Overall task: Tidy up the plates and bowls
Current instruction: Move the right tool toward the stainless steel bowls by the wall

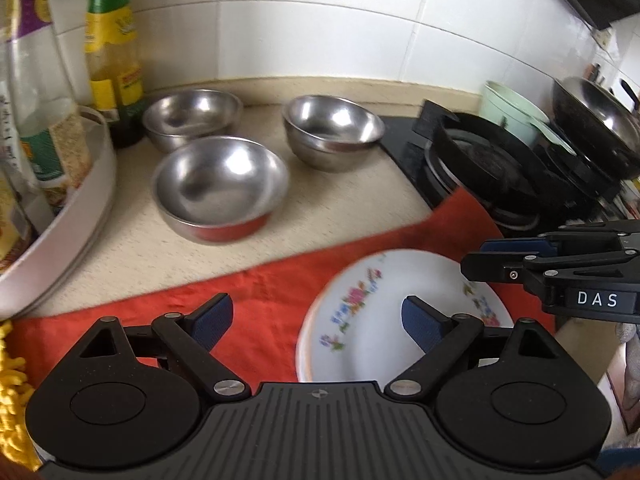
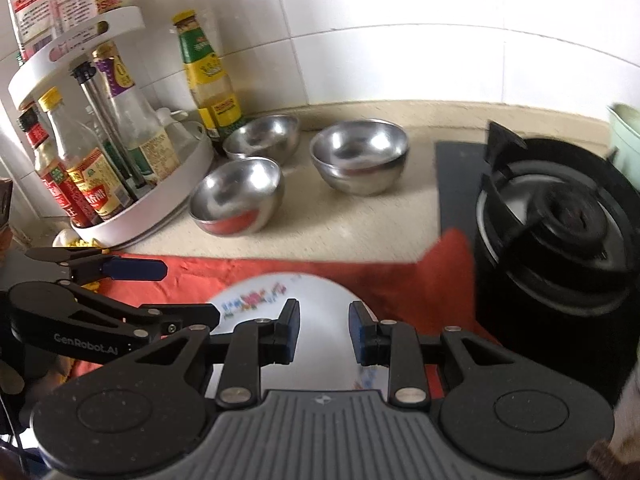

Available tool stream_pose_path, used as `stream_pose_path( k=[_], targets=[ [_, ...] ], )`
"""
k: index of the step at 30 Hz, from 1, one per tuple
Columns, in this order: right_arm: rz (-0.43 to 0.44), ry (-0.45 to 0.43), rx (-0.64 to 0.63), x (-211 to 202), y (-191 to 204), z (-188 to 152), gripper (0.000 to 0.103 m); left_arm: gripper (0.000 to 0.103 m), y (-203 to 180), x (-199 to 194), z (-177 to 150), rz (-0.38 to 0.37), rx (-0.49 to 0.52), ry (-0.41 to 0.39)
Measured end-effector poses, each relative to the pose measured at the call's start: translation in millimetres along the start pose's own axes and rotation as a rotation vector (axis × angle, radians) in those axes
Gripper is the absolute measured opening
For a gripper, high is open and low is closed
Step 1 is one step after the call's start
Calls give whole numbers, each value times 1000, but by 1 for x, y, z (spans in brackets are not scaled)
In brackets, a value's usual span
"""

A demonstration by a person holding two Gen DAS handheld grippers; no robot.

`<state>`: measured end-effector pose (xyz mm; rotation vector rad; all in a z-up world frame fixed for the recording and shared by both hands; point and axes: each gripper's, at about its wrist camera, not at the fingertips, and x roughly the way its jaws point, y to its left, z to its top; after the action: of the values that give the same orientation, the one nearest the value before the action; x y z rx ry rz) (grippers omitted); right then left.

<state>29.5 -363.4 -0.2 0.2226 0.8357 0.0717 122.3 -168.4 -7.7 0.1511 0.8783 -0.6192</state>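
A white plate with a flower pattern (image 1: 372, 320) (image 2: 280, 296) lies on a red cloth (image 1: 260, 288) (image 2: 400, 280) at the counter's front. Three steel bowls stand behind it: a near one (image 1: 220, 188) (image 2: 236, 196), a back left one (image 1: 192, 116) (image 2: 262, 136) and a right one (image 1: 332, 132) (image 2: 360, 160). My left gripper (image 1: 316, 318) (image 2: 192, 291) hangs wide open over the plate's left edge, holding nothing. My right gripper (image 2: 325, 330) (image 1: 476, 258) hovers over the plate's right side, its jaws a narrow gap apart with nothing between them.
A white two-tier rack (image 2: 160, 200) (image 1: 80, 208) of sauce bottles stands at the left, with a tall green-labelled bottle (image 2: 208, 76) (image 1: 112, 52) behind it. A black gas stove burner (image 2: 560, 216) (image 1: 480, 160) is at the right, with a wok (image 1: 596, 120) and a pale green cup (image 1: 508, 108) beyond.
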Motion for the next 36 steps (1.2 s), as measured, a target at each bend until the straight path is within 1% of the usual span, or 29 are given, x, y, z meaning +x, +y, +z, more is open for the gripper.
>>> stream_pose_path(
  k=[10,12,14,18,21,24,27,28,30,34,36],
  targets=[
    [69,-11,-95,28,18,38,27,96,29,-1,18,99,-94,-23],
    [78,-12,-108,36,20,47,31,97,35,2,24,120,-110,-26],
    [89,-14,-118,45,23,57,33,97,42,5,30,143,-130,-29],
    [109,-4,-131,65,27,76,34,98,58,14,42,155,-188,-18],
    [112,19,-115,82,26,87,35,99,69,24,49,182,-229,-4],
    [139,60,-70,99,20,97,35,101,77,36,55,198,-255,13],
    [144,84,-46,114,18,103,34,102,79,46,58,218,-249,19],
    [132,89,-52,119,18,105,34,102,80,50,59,221,-248,26],
    [121,114,-48,129,16,108,34,102,84,55,60,212,-257,29],
    [138,163,-2,146,8,112,34,100,89,67,62,206,-267,51],
    [137,176,5,153,7,112,32,98,92,71,63,193,-276,59]
  ],
)
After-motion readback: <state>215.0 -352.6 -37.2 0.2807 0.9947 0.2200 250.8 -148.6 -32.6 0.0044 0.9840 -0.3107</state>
